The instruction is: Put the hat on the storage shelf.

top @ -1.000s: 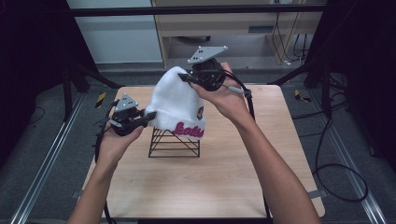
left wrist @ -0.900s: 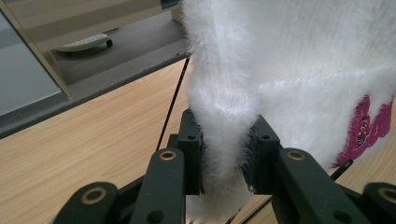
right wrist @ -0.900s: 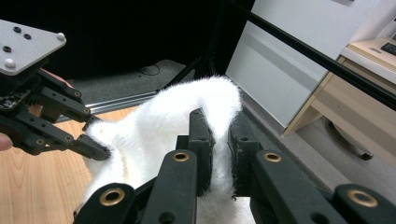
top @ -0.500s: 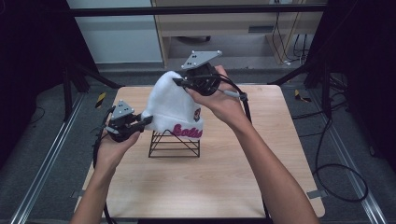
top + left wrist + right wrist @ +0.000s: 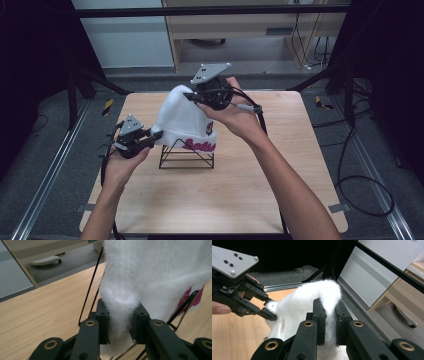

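So the white fuzzy beanie (image 5: pixel 180 120) is sitting draped over a black wire stand (image 5: pixel 186 155) roughly mid-table, a bit toward the left half of the wooden table (image 5: pixel 280 190). Both grippers have a bite of it.

The left gripper (image 5: pixel 152 137) has its jaws clamped on the lower left edge of the hat, down at the cuff. In the left gripper view you can see a thick fold of the white knit (image 5: pixel 120 305) squeezed right between the two black pads, which are pulled in tight on the fabric, and the wire legs of the stand (image 5: pixel 91 290) run up just behind it.

The right gripper (image 5: pixel 192 97) is up at the top of the hat, jaws pinched on the crown from the far-right side. In the right gripper view the fuzzy peak (image 5: pixel 322 295) bunches up between the pads, jaws closed tight on it, and you can spot the left gripper (image 5: pixel 270 315) farther off biting the opposite edge.

As for writing: there's pink script lettering (image 5: pixel 199 146) across the front cuff. I can make out something like "Sol..." but the rest is cut off by the fold, so can't read it fully. There's also a small dark patch or logo (image 5: pixel 209 128) above it, too small to tell what it says.
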The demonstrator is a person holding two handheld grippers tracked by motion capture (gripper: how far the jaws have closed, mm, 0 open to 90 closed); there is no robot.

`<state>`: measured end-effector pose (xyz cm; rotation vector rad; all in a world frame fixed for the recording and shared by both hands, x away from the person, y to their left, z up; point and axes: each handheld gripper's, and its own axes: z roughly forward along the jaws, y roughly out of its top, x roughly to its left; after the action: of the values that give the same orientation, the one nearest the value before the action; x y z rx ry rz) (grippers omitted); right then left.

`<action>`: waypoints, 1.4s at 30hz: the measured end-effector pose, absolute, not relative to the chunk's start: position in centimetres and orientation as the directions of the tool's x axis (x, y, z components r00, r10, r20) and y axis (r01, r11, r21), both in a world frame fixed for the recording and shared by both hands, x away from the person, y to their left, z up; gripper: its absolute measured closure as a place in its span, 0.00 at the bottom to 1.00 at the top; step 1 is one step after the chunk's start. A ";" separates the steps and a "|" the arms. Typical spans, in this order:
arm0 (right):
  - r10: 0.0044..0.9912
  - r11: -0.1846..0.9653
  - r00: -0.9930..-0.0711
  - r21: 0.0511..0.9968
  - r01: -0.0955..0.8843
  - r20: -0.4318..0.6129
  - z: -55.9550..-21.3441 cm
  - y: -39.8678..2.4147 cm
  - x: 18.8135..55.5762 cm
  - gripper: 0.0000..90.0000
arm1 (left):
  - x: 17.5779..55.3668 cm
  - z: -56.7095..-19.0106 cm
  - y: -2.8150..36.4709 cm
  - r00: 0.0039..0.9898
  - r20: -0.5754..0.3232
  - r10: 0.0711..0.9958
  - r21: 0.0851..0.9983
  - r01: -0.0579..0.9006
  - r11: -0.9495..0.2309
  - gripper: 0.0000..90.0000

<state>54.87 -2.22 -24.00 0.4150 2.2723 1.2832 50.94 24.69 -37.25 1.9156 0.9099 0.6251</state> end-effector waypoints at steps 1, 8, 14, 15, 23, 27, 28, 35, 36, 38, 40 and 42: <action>0.484 0.511 -0.832 0.859 0.019 -0.269 -24.0 -2.2 54.8 0.92 | 50.9 -37.3 24.7 0.602 0.060 0.796 0.880 0.344 -0.327 0.80; 0.475 0.515 -0.838 0.857 0.015 -0.270 -24.1 -1.9 54.6 0.92 | 50.8 -37.6 25.0 0.601 0.057 0.797 0.880 0.347 -0.325 0.79; 0.470 0.520 -0.841 0.854 0.020 -0.267 -24.5 -1.7 54.4 0.92 | 50.8 -38.1 25.2 0.601 0.050 0.798 0.876 0.357 -0.324 0.79; 0.469 0.520 -0.842 0.854 0.021 -0.265 -24.6 -1.7 54.4 0.92 | 50.7 -38.1 25.1 0.600 0.047 0.798 0.877 0.358 -0.321 0.79; 0.457 0.534 -0.851 0.845 0.030 -0.258 -25.4 -1.5 54.2 0.92 | 50.5 -39.2 25.5 0.597 0.026 0.802 0.879 0.368 -0.303 0.79; 0.449 0.540 -0.856 0.841 0.030 -0.257 -25.8 -1.3 54.0 0.92 | 50.5 -39.7 25.6 0.598 0.027 0.801 0.874 0.376 -0.309 0.79; 0.450 0.540 -0.856 0.841 0.034 -0.254 -25.9 -1.2 54.0 0.92 | 50.5 -39.7 25.6 0.597 0.024 0.802 0.874 0.377 -0.307 0.79; 0.445 0.545 -0.861 0.837 0.040 -0.248 -26.5 -1.0 53.9 0.91 | 50.5 -40.1 25.8 0.595 0.016 0.803 0.872 0.384 -0.302 0.79; 0.446 0.546 -0.861 0.837 0.043 -0.247 -26.6 -1.0 53.9 0.91 | 50.5 -40.2 25.8 0.595 0.017 0.803 0.871 0.385 -0.304 0.79; 0.445 0.548 -0.862 0.835 0.046 -0.244 -26.8 -1.0 53.9 0.91 | 50.5 -40.5 25.9 0.598 0.013 0.802 0.869 0.389 -0.304 0.79; 0.442 0.549 -0.863 0.835 0.045 -0.244 -26.9 -1.0 53.9 0.91 | 50.5 -40.6 25.9 0.598 0.009 0.801 0.870 0.390 -0.301 0.79; 0.443 0.549 -0.865 0.834 0.053 -0.237 -27.1 -0.9 53.8 0.91 | 50.5 -40.9 26.0 0.599 0.004 0.801 0.869 0.395 -0.300 0.79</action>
<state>53.83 -0.92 -27.09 0.4036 2.3652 1.2526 50.52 26.00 -40.92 1.9145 0.9556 0.5602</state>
